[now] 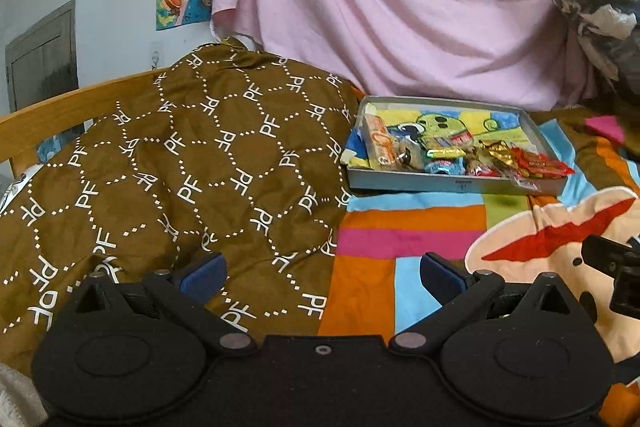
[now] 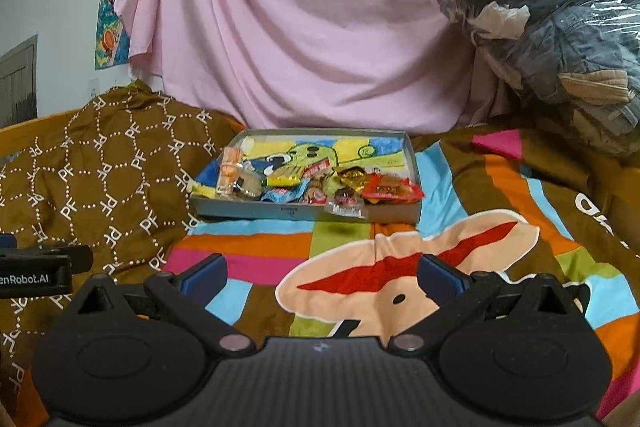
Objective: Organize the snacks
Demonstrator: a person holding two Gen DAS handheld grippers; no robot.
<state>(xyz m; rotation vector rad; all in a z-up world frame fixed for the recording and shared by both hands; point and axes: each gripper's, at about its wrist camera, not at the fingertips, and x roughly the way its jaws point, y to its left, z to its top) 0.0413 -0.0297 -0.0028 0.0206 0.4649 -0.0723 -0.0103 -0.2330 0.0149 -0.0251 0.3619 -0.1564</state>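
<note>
A shallow grey tray (image 1: 452,183) (image 2: 304,213) with a cartoon picture inside rests on the colourful bedspread. Several wrapped snacks (image 1: 468,157) (image 2: 320,185) are heaped along its near side: an orange-and-white packet (image 1: 379,143) (image 2: 229,171) at the left, gold and red wrappers (image 1: 536,163) (image 2: 394,190) at the right. A small clear packet (image 2: 346,209) hangs over the tray's front rim. My left gripper (image 1: 322,273) is open and empty, well short of the tray and to its left. My right gripper (image 2: 322,273) is open and empty, directly in front of the tray.
A brown pillow with "PF" print (image 1: 180,179) (image 2: 100,167) lies left of the tray against a wooden bed rail (image 1: 60,107). A pink sheet (image 2: 300,27) hangs behind. A plastic-wrapped bundle of clothes (image 2: 560,27) sits at the back right. The striped bedspread (image 2: 500,227) lies between grippers and tray.
</note>
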